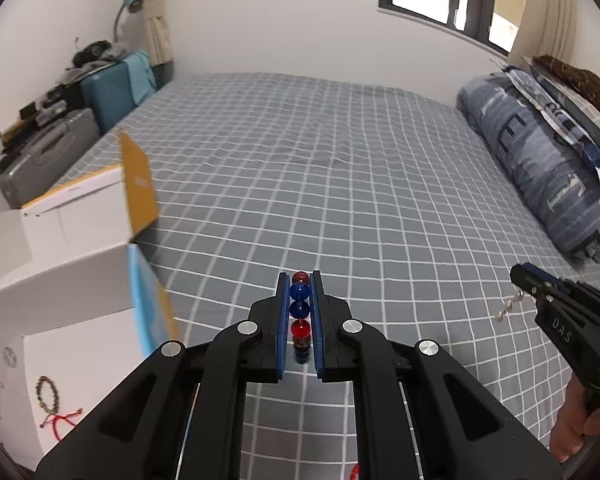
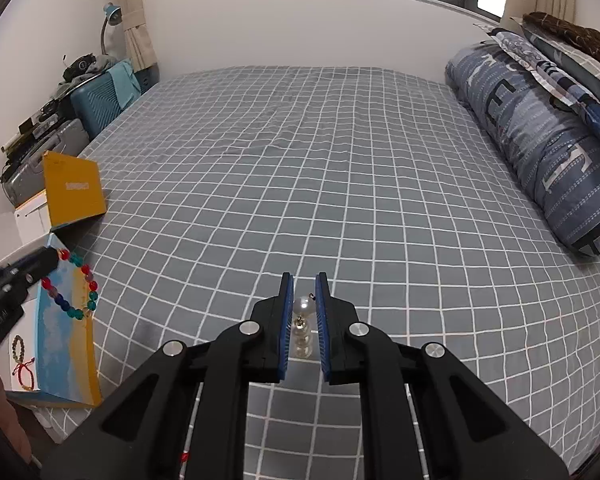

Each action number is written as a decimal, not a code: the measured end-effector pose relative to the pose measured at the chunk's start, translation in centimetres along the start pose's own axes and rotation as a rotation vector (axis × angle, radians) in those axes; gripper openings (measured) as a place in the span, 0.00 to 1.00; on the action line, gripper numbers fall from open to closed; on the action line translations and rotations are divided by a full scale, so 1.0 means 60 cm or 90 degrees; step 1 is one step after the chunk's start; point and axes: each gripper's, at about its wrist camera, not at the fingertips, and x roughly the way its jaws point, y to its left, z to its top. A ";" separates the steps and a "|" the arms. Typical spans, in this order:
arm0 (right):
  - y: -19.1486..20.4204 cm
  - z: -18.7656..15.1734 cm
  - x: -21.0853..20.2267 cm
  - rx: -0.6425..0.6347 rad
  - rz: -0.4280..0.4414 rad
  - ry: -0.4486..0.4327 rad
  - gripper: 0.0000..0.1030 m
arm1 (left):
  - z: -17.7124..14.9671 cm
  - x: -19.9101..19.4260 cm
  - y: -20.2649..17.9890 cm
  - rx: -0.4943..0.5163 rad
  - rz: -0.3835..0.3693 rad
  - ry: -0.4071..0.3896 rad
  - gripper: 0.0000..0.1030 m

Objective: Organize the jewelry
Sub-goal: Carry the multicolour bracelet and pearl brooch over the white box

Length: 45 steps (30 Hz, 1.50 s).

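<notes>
Bedroom, grey checked bed (image 2: 300, 160): left gripper (image 1: 300, 280) clamps red-and-blue bead bracelet (image 1: 300, 300); right gripper (image 2: 304, 280) clamps pearl piece (image 2: 302, 306); open box (image 1: 60, 240) near left.

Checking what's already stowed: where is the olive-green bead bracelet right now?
The olive-green bead bracelet lies inside the open white box at the bed's left edge, low left in both wrist views, just above a red cord bracelet.
</notes>
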 end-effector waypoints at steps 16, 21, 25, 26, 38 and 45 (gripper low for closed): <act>0.145 0.004 -0.030 -0.064 0.057 -0.014 0.10 | -0.022 -0.065 0.155 -0.070 0.058 0.010 0.09; 0.209 0.004 -0.041 -0.095 0.088 -0.015 0.10 | -0.037 -0.089 0.212 -0.095 0.089 0.008 0.09; 0.263 0.005 -0.048 -0.116 0.110 -0.016 0.10 | -0.048 -0.106 0.254 -0.113 0.110 0.009 0.09; 0.273 0.005 -0.049 -0.120 0.115 -0.016 0.10 | -0.050 -0.109 0.265 -0.119 0.113 0.010 0.09; 0.441 -0.022 -0.066 -0.195 0.185 -0.008 0.10 | -0.094 -0.129 0.385 -0.174 0.170 0.022 0.09; 0.527 -0.053 -0.034 -0.237 0.208 0.037 0.10 | -0.124 -0.116 0.438 -0.194 0.199 0.052 0.09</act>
